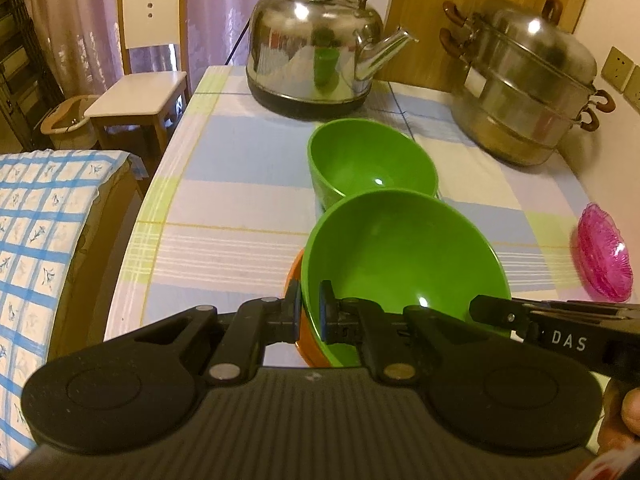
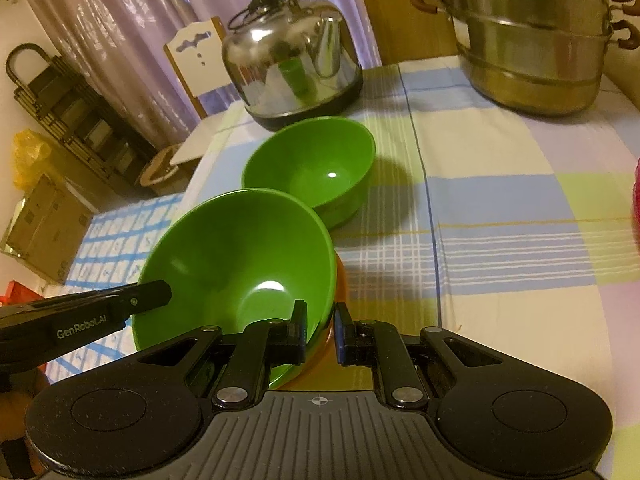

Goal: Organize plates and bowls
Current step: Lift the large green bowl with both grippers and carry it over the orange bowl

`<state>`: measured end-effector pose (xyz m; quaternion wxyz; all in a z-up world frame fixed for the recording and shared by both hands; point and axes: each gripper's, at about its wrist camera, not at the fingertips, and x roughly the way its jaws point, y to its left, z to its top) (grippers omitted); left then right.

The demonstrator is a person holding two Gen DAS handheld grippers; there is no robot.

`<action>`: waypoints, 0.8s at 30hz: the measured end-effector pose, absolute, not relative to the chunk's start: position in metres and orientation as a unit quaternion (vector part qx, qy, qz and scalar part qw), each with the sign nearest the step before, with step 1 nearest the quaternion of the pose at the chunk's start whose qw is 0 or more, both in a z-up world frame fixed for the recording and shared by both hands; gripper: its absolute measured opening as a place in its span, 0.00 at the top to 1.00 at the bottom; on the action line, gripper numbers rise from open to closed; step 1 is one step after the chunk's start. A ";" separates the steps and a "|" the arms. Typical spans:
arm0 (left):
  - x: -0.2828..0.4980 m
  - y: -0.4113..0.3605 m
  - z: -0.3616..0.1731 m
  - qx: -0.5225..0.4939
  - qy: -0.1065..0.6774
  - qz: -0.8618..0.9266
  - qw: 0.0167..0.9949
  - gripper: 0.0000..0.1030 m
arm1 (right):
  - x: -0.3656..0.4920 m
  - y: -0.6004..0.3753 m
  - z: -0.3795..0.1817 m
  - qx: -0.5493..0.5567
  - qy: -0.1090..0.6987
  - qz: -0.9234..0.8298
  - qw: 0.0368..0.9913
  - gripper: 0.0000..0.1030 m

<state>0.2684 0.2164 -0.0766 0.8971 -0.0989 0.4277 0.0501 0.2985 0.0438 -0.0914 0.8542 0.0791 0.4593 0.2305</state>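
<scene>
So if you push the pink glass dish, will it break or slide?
The pink dish looks like thin cut glass, so it is probably fragile. It sits near the edge of the table, so a push could drop it. The cloth would likely slow sliding.

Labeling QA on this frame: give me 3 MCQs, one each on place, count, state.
1. The kettle stands: A) beyond the far green bowl B) on the chair C) inside the steamer pot
2. Green bowls in view: A) one B) two C) four
3. The left gripper is: A) wide open B) shut on the near green bowl rim C) holding the pink dish

1 A: it stands at the table's far end, behind that bowl.
2 B: the near and far bowls.
3 B: its fingers pinch the rim.
</scene>
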 end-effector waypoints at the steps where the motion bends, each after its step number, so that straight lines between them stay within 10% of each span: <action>1: 0.269 0.217 -0.078 -0.099 0.429 0.051 0.897 0.93 | 0.300 0.045 -0.094 0.077 0.461 0.231 0.854 0.87; 24: 0.276 0.223 -0.101 -0.102 0.435 0.060 0.893 0.92 | 0.306 0.062 -0.110 0.022 0.449 0.234 0.862 0.86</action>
